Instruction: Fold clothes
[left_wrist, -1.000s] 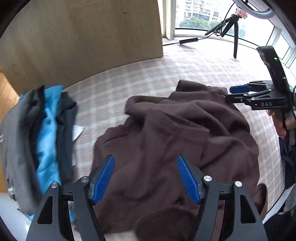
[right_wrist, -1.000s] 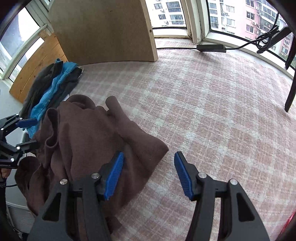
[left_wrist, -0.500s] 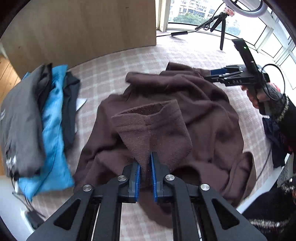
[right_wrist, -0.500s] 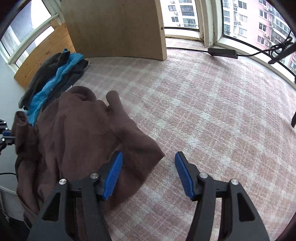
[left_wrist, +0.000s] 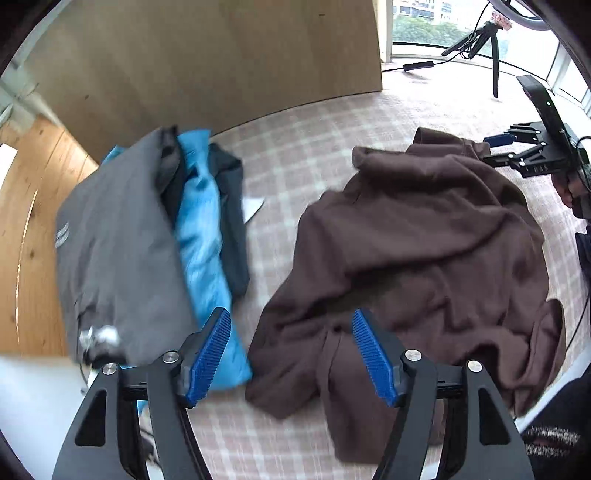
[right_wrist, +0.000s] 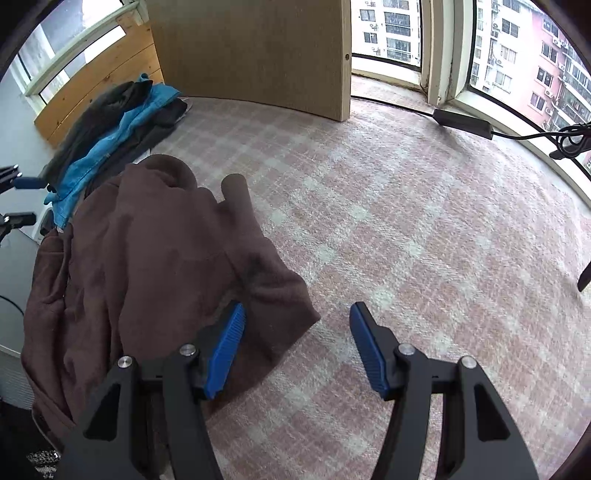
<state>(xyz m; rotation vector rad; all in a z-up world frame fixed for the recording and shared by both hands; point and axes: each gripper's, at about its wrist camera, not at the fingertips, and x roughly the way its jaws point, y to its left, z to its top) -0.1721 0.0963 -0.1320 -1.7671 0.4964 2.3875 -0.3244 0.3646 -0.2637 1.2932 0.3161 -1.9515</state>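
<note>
A brown hooded sweatshirt (left_wrist: 424, 251) lies crumpled on a surface covered with a pink and cream checked cloth (right_wrist: 406, 221). Seen from the left wrist camera, the garment spreads across the middle and right of the picture, with its hood bunched at the far end and a sleeve end lying at the near right edge. The left tool (left_wrist: 291, 350) hovers above the near edge of the sweatshirt with its two blue ribbed pads spread wide apart and nothing between them. One pad is over the bare cloth beside the garment, the other over the brown fabric.

To the left of the sweatshirt, apart from it, sits a pile of folded clothes (left_wrist: 147, 240): a grey piece on top, a bright blue one beside it and a darker one further right. A wooden panel (left_wrist: 207, 62) stands upright behind the pile.

From the right wrist camera, the sweatshirt (right_wrist: 147, 266) fills the left side of the picture, with its hem corner reaching toward the middle. The right tool (right_wrist: 297, 349) is also wide open and empty. Its left pad is over the hem corner, though whether it touches the fabric cannot be told; its right pad is over bare checked cloth. Large windows (right_wrist: 517, 55) curve around the far right, showing apartment blocks outside. A black tripod (left_wrist: 491, 48) stands by the window.
</note>
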